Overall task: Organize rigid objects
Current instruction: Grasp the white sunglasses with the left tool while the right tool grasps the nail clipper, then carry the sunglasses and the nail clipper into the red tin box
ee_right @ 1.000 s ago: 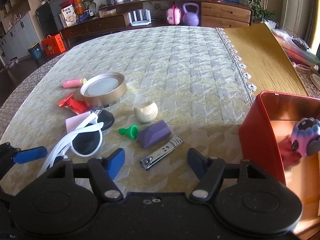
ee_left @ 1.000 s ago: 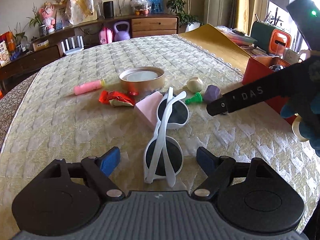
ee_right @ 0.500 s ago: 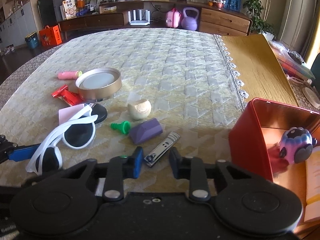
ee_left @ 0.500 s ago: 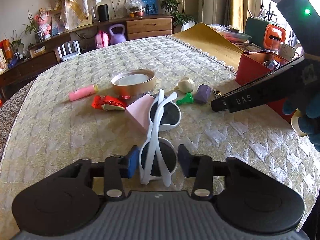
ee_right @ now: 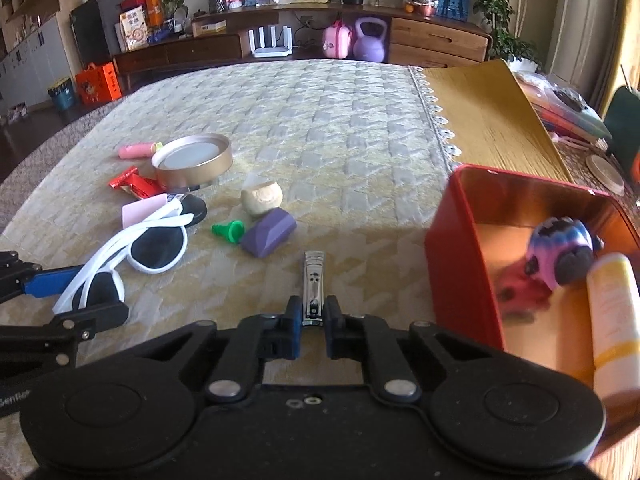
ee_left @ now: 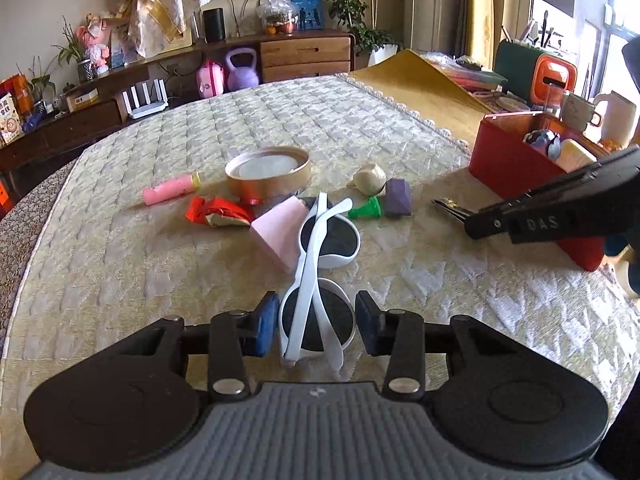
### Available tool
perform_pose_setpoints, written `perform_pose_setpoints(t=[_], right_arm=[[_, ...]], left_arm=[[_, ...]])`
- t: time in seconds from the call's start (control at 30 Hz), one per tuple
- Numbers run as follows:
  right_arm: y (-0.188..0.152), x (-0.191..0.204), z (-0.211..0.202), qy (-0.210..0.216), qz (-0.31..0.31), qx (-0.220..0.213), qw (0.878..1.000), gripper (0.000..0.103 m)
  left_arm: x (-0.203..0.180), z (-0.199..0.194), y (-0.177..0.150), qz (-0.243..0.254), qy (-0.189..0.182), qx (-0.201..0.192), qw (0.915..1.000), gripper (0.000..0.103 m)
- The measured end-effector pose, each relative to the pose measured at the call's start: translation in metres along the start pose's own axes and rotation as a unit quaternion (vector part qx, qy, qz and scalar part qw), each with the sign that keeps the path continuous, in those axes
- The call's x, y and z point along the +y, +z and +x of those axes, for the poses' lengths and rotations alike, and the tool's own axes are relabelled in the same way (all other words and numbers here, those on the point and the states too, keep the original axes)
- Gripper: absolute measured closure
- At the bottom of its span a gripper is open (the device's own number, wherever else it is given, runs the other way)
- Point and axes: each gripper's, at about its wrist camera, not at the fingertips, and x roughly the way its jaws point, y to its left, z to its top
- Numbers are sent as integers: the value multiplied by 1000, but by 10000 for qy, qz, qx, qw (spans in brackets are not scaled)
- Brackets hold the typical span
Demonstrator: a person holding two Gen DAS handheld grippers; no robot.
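Surface: a table under a quilted cream-and-grey cloth; bare wood shows past the cloth's lace edge on the right.
Room: a low wooden sideboard behind, with plants, a purple kettlebell and boxes.
Open room: the far half of the cloth lies bare; the things cluster toward the near edge.
Red tin: near the lace edge, open, with a toy and a tube inside.
Right gripper: its jaws have just been closing and now clamp the near end of the nail clipper.
Nail clipper axis: straight away from the gripper, toward the far edge.
Left gripper: closed on the near lens of the white sunglasses, pads against the frame.
Sunglasses axis: folded, running from the near edge toward the gold lid.
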Motion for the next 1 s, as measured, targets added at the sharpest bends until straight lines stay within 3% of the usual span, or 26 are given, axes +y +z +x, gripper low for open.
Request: perform_pose_setpoints(t=[0.33, 0.37, 0.73, 1.0], right_arm=[[-7, -7, -47, 264, 178, -334, 9989, 93], [-7, -9, -51, 290, 191, -361, 9987, 93], [-12, -35, -98, 256, 314, -728, 9965, 93], [-18, -73, -125, 26, 516, -944, 9942, 93]], left_arm=[[-17, -21, 24, 154, 57, -322, 9993, 63], [-19, -24, 27, 184, 86, -369, 9991, 83], [-37, -41, 53, 147, 109, -585, 9981, 83], [-71, -75, 75, 118, -353, -910, 9952, 83]])
